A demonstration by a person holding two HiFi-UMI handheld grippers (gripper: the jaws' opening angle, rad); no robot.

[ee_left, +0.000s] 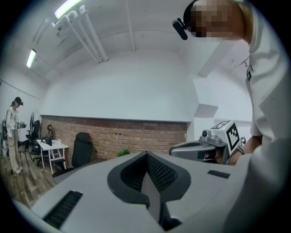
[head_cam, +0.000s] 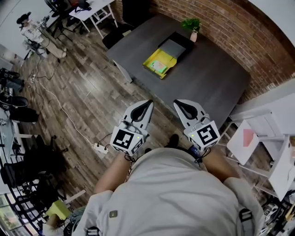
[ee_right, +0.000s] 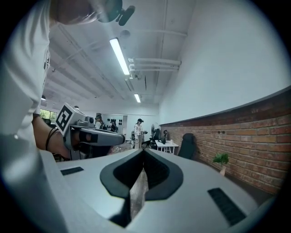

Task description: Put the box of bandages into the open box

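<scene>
Left claw (head_cam: 146, 105): pressed together, with nothing between its jaws. In the left gripper view the dark pads meet at the tip.

Right claw (head_cam: 179, 104): also pressed together and empty. The right gripper view shows its pads closed, with only floor visible past them.

I hold both claws at about waist height, side by side with a gap between them. Both point level toward the desk (head_cam: 203, 78). In the head view their tips lie near the desk's near edge, and neither touches anything. Each claw appears at the edge of the other's view.

Bandage box (head_cam: 159, 63): yellow, lying flat on the far part of the desk. It sits against the near-left side of the open box (head_cam: 185, 39) and well apart from both claws.

Open box: black walls, grey inside, standing on the desk. I see nothing else inside it.

Plant (head_cam: 191, 24): small and green in a pale pot. It stands on the desk just beyond the open box, close to the brick wall (head_cam: 226, 27).

Surroundings:
- The wood floor (head_cam: 87, 87) runs to the left of the desk.
- A white cable crosses the floor to a power strip (head_cam: 100, 148), which lies just left of my left claw in the head view.
- A black chair (head_cam: 113, 39) stands at the desk's far-left corner.
- A white table (head_cam: 94, 10) stands beyond the chair.
- White shelving (head_cam: 258, 133) stands to my right.
- Another person (ee_left: 13, 132) stands far off at the left of the left gripper view.
</scene>
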